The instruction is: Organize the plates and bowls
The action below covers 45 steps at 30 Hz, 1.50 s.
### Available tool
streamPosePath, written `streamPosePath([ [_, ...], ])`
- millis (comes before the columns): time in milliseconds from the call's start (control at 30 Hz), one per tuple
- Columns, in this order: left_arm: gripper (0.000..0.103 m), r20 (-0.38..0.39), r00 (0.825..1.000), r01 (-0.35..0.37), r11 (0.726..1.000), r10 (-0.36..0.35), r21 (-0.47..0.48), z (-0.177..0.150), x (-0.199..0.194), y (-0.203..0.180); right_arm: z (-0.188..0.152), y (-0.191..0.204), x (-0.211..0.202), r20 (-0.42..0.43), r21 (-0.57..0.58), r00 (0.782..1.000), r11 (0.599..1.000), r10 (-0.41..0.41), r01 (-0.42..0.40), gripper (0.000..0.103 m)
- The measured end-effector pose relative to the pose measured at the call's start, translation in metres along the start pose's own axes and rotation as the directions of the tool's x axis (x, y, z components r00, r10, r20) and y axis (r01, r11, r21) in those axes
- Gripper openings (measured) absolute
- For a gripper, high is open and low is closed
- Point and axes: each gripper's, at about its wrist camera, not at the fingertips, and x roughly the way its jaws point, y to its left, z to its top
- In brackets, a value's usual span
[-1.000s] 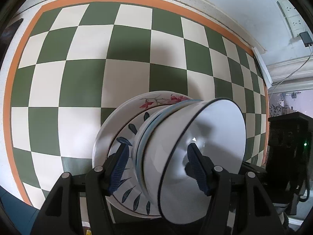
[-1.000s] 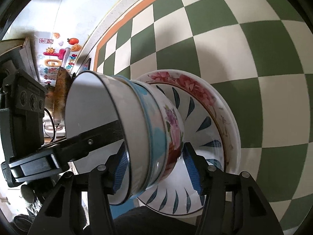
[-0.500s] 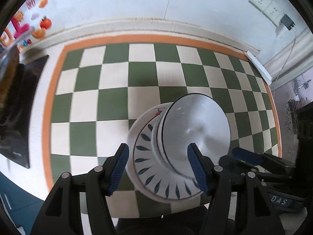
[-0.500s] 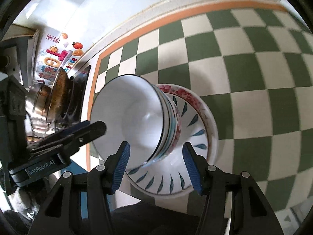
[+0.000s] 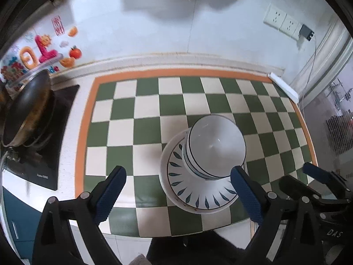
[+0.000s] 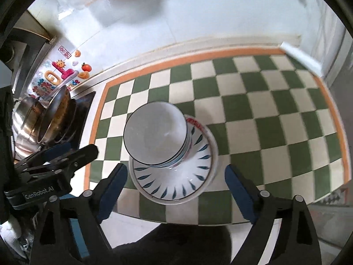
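Both claws stand wide apart and hold nothing: left gripper (image 5: 177, 195), right gripper (image 6: 175, 191). A second ago each was close in around the bowl stack; now both have backed off and up, and the stack stands alone. Judgement: stacking looks done, with release complete.

Checkered mat (image 5: 145, 132), green and cream with an orange border, spreads ahead of both claws. Plates (image 5: 194, 196) sit on it just ahead of the left claw, toward its right finger; the nested bowls (image 5: 217, 148) rest on top, white one uppermost. From the right claw, the stack lies straight ahead.

Far left: dark stovetop (image 5: 46, 154), wok (image 5: 26, 110), wall stickers (image 5: 44, 48). Wall sockets (image 5: 282, 22) upper right.
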Motion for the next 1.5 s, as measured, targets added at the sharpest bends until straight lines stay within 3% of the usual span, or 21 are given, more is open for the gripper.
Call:
streamPosePath([
  [167,0.102,0.053,0.998,-0.016,1.0,0.017,-0.013,-0.011,-0.026,-0.007,-0.009,0.002,-0.037,0.08,-0.023,0.996,0.999,-0.039,0.041,0.099],
  [400,0.102,0.123,0.991,-0.042,0.998,0.048,-0.051,-0.043,-0.078,-0.027,-0.035,0.0,-0.093,0.123,-0.068,0.992,0.998,-0.004,0.012,0.1],
  [667,0.103,0.241,0.968,-0.041,0.994,0.064,-0.101,-0.094,-0.163,-0.047,-0.086,0.005,-0.186,0.229,-0.128,0.973,0.992,0.009,0.021,0.101],
  [1000,0.103,0.271,0.959,-0.064,0.995,0.084,-0.082,-0.15,-0.219,-0.055,-0.145,0.016,-0.27,0.318,-0.145,0.948,0.988,-0.002,0.051,0.101],
  [1267,0.103,0.314,0.944,-0.076,0.994,0.098,-0.082,-0.176,-0.247,-0.045,-0.175,0.028,-0.291,0.337,-0.124,0.941,0.99,-0.02,0.065,0.102],
  [1500,0.103,0.309,0.946,-0.079,0.994,0.097,-0.071,-0.185,-0.25,-0.038,-0.185,0.038,-0.29,0.344,-0.12,0.938,0.989,-0.039,0.085,0.102],
])
